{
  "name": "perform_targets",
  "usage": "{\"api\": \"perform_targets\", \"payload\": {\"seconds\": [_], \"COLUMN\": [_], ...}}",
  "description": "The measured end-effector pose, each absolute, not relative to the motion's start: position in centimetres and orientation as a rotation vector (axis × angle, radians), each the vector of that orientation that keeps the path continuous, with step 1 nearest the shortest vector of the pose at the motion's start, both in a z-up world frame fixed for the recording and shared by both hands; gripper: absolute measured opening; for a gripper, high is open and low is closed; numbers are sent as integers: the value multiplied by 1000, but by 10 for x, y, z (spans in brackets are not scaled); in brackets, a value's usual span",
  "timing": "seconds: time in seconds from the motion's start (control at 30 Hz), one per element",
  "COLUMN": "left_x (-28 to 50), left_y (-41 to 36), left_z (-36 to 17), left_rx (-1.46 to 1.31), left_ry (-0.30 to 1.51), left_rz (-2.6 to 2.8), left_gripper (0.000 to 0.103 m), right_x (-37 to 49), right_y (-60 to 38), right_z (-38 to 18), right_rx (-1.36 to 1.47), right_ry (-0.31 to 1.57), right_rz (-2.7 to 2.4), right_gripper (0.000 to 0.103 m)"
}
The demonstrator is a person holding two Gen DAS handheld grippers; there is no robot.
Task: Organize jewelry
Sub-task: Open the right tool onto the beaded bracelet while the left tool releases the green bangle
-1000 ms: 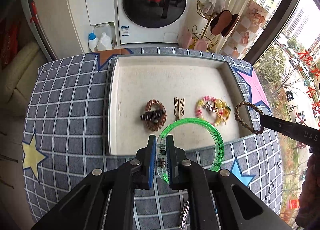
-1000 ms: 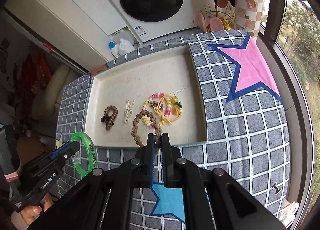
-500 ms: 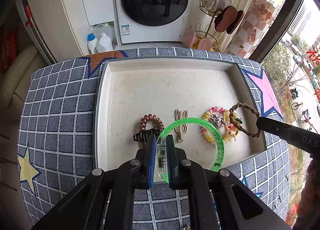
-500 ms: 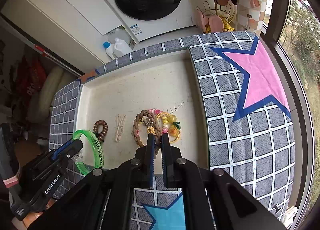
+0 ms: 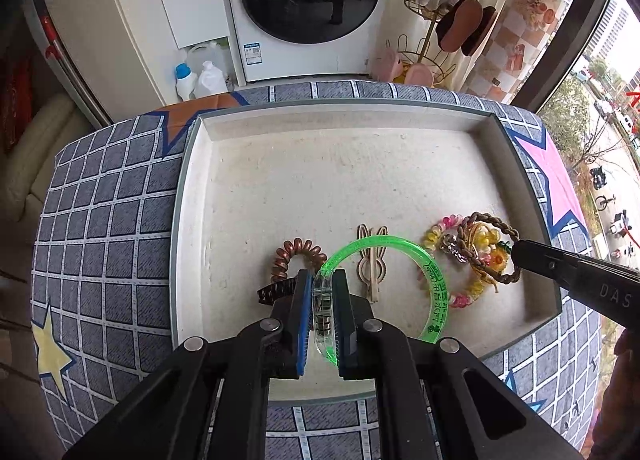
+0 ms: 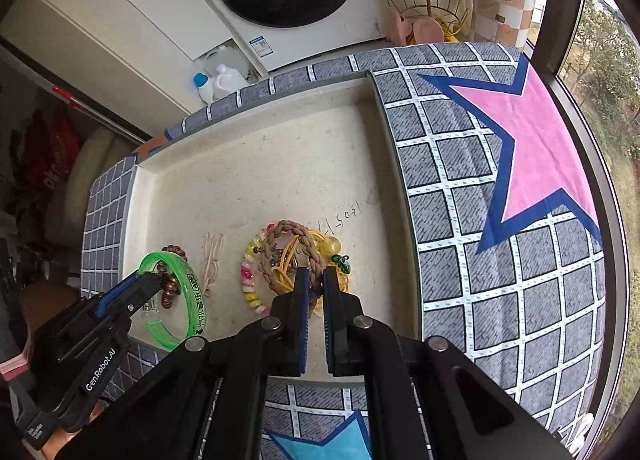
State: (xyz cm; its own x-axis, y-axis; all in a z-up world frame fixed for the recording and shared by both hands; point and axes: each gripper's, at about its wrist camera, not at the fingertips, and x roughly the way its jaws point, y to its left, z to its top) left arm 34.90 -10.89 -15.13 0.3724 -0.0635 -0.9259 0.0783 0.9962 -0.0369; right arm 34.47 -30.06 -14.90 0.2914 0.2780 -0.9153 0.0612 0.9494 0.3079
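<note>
Two pieces in hand, both over the near part of the shallow beige tray (image 5: 192,196) on the checked star cloth (image 5: 104,220).

Left gripper (image 5: 322,292) clenched on the green bangle (image 5: 434,284), pads pinching the clear clasp section of the hoop, the rest of the ring jutting out to the right above the rabbit-ear clip (image 5: 372,260) and beside the coiled brown hair tie (image 5: 294,256). Looks like rigid translucent plastic: light, stiff, smooth and likely slippery, so probably prone to swivelling between flat pads. Best held as now, across the thick band at one spot, squeezing its flat faces rather than its rim. Probably brittle at the clasp if squeezed hard.

Right gripper (image 6: 316,284) clamped shut on the braided brown cord loop (image 6: 286,230), pinched at its near end, the far end draped over the pile of pastel beaded bracelets (image 6: 250,284) and yellow bands at the tray's right side. Soft, limp, very light, rough enough to grip well; sure to sag and change shape on release, and likely to snag the beads beneath. Any point along the braid serves as a hold.

Whether either piece already touches the tray floor: cannot tell.
</note>
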Motion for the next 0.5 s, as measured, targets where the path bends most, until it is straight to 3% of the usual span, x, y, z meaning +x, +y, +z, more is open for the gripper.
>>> {"api": "perform_targets", "payload": {"seconds": [0.5], "left_x": [350], "left_y": [-119], "left_z": [-157], "left_rx": [112], "left_ry": [1182], "left_rz": [-60], "left_gripper": [23], "right_x": [347], "right_y": [-299], "right_z": [-163], "right_rx": [297], "right_ry": [1314], "right_rz": [143], "right_gripper": [8]}}
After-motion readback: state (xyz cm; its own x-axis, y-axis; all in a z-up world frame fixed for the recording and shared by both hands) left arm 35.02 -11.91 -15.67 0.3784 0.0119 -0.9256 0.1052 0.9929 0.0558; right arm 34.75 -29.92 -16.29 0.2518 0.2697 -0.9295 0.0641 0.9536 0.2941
